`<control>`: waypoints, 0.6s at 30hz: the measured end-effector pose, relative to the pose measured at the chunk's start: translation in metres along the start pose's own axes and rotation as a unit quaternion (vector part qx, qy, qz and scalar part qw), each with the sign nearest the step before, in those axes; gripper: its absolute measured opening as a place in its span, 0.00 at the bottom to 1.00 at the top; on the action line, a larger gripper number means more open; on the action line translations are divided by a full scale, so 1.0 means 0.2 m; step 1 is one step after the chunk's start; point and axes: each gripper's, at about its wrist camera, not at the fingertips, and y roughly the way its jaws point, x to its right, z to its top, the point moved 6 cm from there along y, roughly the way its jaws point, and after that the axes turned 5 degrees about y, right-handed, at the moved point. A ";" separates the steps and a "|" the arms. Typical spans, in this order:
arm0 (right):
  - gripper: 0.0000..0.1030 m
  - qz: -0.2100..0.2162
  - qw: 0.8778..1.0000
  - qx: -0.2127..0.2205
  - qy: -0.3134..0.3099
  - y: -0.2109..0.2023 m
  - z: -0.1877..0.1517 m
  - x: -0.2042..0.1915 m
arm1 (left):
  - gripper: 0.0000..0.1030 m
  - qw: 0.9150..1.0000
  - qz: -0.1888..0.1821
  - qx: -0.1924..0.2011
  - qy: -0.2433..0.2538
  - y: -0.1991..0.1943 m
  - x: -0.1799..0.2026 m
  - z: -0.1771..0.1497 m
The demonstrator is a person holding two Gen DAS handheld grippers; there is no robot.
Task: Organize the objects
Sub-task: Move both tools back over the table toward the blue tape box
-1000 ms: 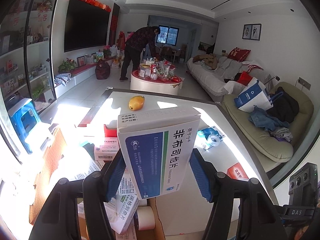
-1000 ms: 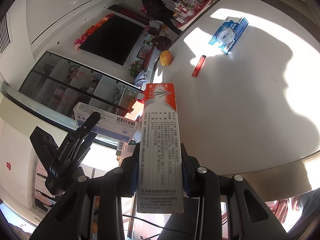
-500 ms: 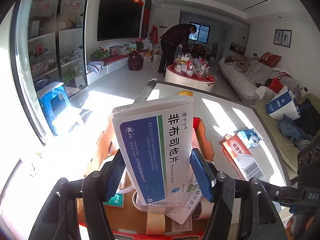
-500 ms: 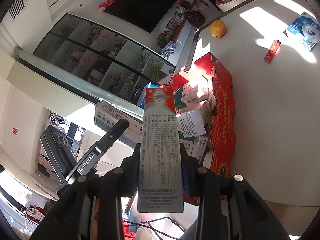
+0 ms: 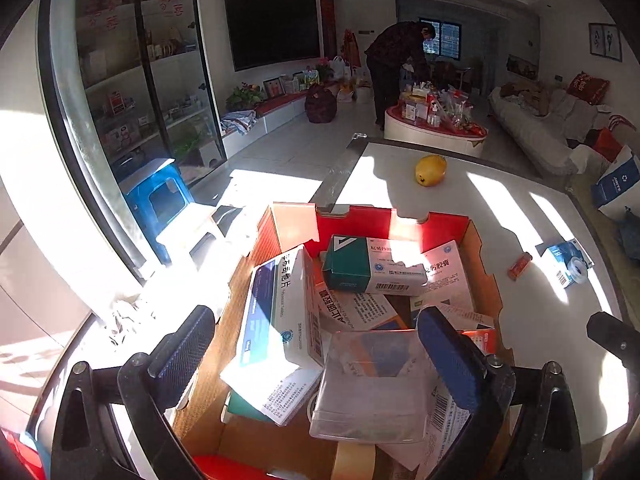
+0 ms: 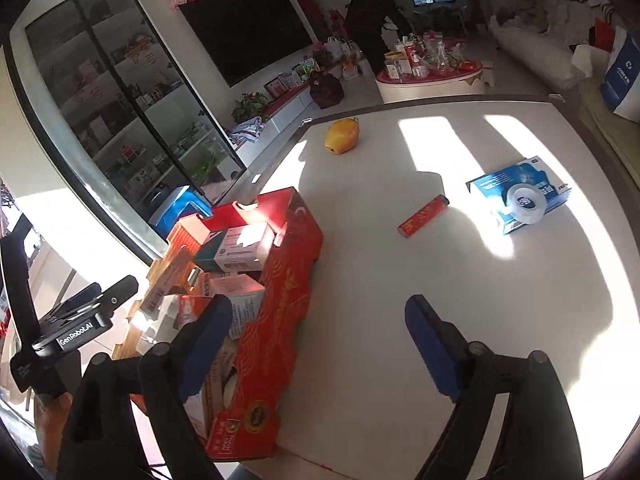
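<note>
A red cardboard carton (image 5: 392,220) at the table's left edge holds several medicine boxes. The blue-and-white box (image 5: 276,320) lies tilted inside it, below my left gripper (image 5: 314,350), whose jaws are opening and touch nothing. A grey box with an orange stripe (image 5: 368,392) lies blurred on the pile beside it. A green-and-white box (image 5: 368,268) rests on top further back. My right gripper (image 6: 318,344) hangs over the carton's red side wall (image 6: 280,320); its jaws are opening with nothing held. The left gripper's body (image 6: 80,320) shows at the left of the right wrist view.
On the white table lie a yellow mango (image 6: 342,136), a red lighter (image 6: 424,216) and a blue pack with a tape roll on it (image 6: 520,196). A blue stool (image 5: 160,196) stands beside the table. Far off, a person (image 5: 396,68) bends over a round coffee table.
Both grippers have opened and let go of their boxes. The blue-and-white box and the grey-and-orange box now lie in the carton. The right gripper's view has rolled upright and swung towards the carton.
</note>
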 end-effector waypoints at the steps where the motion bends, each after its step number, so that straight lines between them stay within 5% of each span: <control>1: 0.85 -0.031 0.999 -0.001 0.014 0.01 0.00 0.15 | 1.00 1.000 0.004 0.005 0.011 -0.02 0.04 0.01; 4: 0.85 -0.098 0.993 0.000 0.072 0.01 0.00 0.57 | 1.00 0.999 0.001 0.011 0.045 -0.09 0.22 0.05; 9: 0.88 -0.169 0.979 0.003 0.114 0.02 -0.02 1.04 | 1.00 0.995 -0.063 -0.017 0.076 -0.12 0.68 0.07; 14: 1.00 -0.200 0.976 0.008 0.088 0.07 0.01 1.20 | 1.00 0.990 -0.077 -0.038 0.114 -0.09 1.08 0.02; 18: 1.00 -0.226 0.973 0.005 0.035 0.16 0.07 1.22 | 1.00 0.985 -0.095 -0.055 0.136 -0.01 1.28 -0.04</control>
